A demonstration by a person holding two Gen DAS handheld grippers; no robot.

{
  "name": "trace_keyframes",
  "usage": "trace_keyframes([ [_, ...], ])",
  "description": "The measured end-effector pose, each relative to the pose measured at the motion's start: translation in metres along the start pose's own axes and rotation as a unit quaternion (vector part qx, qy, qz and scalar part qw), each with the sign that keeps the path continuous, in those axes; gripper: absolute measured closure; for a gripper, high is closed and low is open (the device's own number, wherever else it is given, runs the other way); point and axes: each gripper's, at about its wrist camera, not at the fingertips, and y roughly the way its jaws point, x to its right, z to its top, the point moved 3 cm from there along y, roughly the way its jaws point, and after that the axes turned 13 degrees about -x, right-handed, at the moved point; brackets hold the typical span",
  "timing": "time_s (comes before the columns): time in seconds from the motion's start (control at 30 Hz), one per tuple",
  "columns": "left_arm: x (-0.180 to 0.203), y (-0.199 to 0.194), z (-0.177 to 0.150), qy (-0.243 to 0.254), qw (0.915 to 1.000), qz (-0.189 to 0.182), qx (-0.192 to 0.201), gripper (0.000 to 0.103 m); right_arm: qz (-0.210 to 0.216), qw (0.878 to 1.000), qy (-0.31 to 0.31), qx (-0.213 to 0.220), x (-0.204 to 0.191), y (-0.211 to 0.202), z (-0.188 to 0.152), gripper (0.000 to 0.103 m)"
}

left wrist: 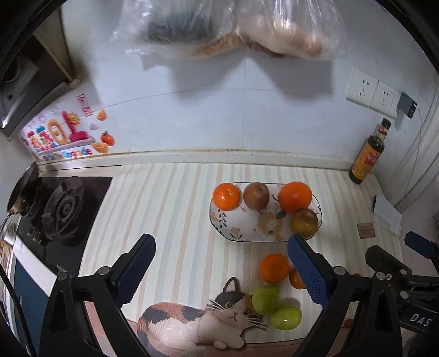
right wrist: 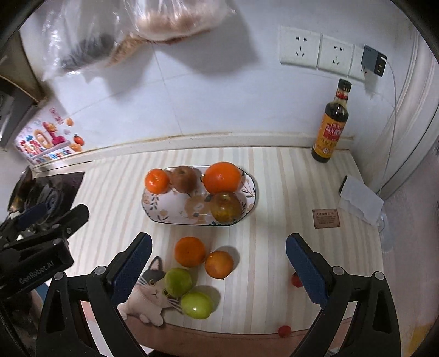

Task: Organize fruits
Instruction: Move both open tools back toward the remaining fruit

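An oval patterned plate (left wrist: 241,233) (right wrist: 162,208) on the striped counter mat holds two oranges (left wrist: 226,196) (right wrist: 222,177) and two brownish apples (left wrist: 256,195) (right wrist: 226,206). In front of the plate lie two loose oranges (left wrist: 274,268) (right wrist: 190,251) and two green apples (left wrist: 265,299) (right wrist: 196,304). My left gripper (left wrist: 222,272) hovers open above the mat, left of the loose fruit, with nothing between its fingers. My right gripper (right wrist: 219,269) is open too, and the loose fruit lies below its gap.
A gas stove (left wrist: 63,208) sits at the left. A sauce bottle (right wrist: 330,123) stands in the back right corner below wall sockets (right wrist: 315,49). White paper (right wrist: 359,200) and a small card (right wrist: 326,218) lie at the right. Plastic bags (left wrist: 233,24) hang overhead.
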Motion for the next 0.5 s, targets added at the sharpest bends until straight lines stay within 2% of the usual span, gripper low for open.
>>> trace_keyframes([
  [0.07,0.000,-0.004,-0.004,-0.012,0.9999,0.002,0.001,0.004,0.013,1.000,-0.003,0.005,0.001,-0.008,-0.003,0.003],
  [0.13,0.000,-0.001,-0.009,-0.023,0.9997,-0.005,-0.011,0.000,0.023,1.000,-0.004,0.004,0.003,-0.011,-0.006,0.002],
  [0.27,0.002,0.017,-0.020,-0.025,0.9990,0.006,-0.037,0.000,0.037,0.999,-0.006,-0.016,0.011,0.004,-0.012,0.001],
  [0.4,0.005,0.056,-0.036,-0.006,0.9956,0.027,-0.090,0.000,0.066,0.994,0.003,-0.083,0.018,0.048,-0.025,0.001],
  [0.5,0.004,0.091,-0.049,0.000,0.9894,0.038,-0.140,0.000,0.119,0.979,0.016,-0.165,0.018,0.099,-0.041,0.001],
])
